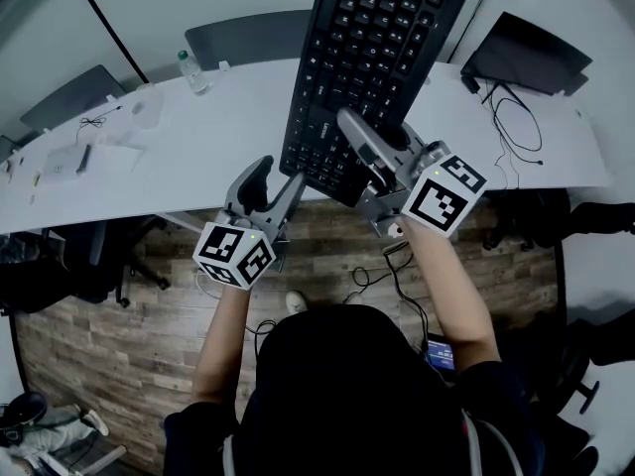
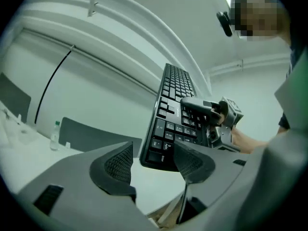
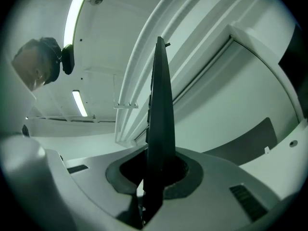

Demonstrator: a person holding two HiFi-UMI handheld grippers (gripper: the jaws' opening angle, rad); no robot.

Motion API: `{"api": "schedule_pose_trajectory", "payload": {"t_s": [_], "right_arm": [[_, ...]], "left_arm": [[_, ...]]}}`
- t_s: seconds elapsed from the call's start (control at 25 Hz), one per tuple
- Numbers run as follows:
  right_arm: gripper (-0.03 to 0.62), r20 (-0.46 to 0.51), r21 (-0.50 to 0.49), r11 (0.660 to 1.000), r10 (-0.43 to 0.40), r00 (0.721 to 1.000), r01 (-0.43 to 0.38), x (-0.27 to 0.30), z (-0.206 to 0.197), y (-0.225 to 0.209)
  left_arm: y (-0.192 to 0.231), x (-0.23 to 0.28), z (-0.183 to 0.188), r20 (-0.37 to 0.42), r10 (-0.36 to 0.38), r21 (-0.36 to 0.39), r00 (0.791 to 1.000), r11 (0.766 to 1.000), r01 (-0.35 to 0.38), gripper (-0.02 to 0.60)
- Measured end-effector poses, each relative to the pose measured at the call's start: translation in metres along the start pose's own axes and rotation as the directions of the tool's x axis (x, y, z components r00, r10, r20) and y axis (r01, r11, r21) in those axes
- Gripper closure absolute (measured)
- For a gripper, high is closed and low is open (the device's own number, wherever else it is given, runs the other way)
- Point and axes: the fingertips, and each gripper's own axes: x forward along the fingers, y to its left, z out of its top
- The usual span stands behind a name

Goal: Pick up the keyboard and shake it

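A black keyboard [image 1: 367,58] hangs in the air over the white desk [image 1: 179,167], its long side running away from me. My right gripper [image 1: 354,134] is shut on its near end, one finger across the keys and the other underneath. In the right gripper view the keyboard [image 3: 160,114] shows edge-on, clamped between the jaws of the right gripper [image 3: 155,179]. My left gripper [image 1: 281,179] stands open just below the keyboard's near left corner. In the left gripper view the pads [image 2: 119,163] stand apart from the keyboard [image 2: 173,114], whose corner lies just beyond the left gripper [image 2: 154,155].
A water bottle [image 1: 192,71] and small white items [image 1: 145,105] stand on the desk's left part. A black laptop [image 1: 526,53] with cables [image 1: 516,117] lies at the right. A grey chair back [image 1: 243,36] is behind the desk. Below me are wooden floor and cords [image 1: 382,276].
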Motion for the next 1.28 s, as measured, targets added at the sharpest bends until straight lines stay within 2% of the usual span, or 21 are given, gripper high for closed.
{"api": "schedule_pose_trajectory", "payload": {"t_s": [0.08,0.2,0.36,0.64,0.8,1.04,1.28], "right_arm": [[0.516,0.011,0.023,0.999,0.035,0.999,-0.036,-0.004,0.004,0.001],[0.516,0.019,0.035,0.997,0.062,0.998,-0.063,-0.007,0.008,0.002],[0.516,0.039,0.047,0.995,0.090,0.995,-0.092,-0.007,0.012,0.005],[0.516,0.075,0.097,0.988,0.117,0.990,-0.124,0.003,0.006,0.020],[0.516,0.103,0.140,0.980,0.130,0.986,-0.144,0.004,0.007,0.022],[0.516,0.122,0.152,0.976,0.139,0.983,-0.157,0.003,0.006,0.021],[0.516,0.111,0.150,0.972,0.164,0.980,-0.180,0.004,0.005,0.023]], "left_arm": [[-0.011,0.000,0.001,0.030,-0.061,-0.091,0.998,0.994,0.063,0.317],[-0.020,0.000,0.004,0.081,-0.116,-0.204,0.990,0.970,0.131,0.291],[-0.019,-0.003,0.005,0.122,-0.123,-0.242,0.985,0.959,0.150,0.291],[-0.008,-0.019,0.007,0.180,-0.143,-0.328,0.973,0.924,0.196,0.291],[-0.011,-0.023,0.010,0.215,-0.149,-0.348,0.965,0.912,0.218,0.290],[-0.029,-0.016,0.016,0.266,-0.213,-0.396,0.940,0.865,0.308,0.290],[-0.043,0.000,0.022,0.300,-0.230,-0.435,0.926,0.831,0.347,0.290]]}}
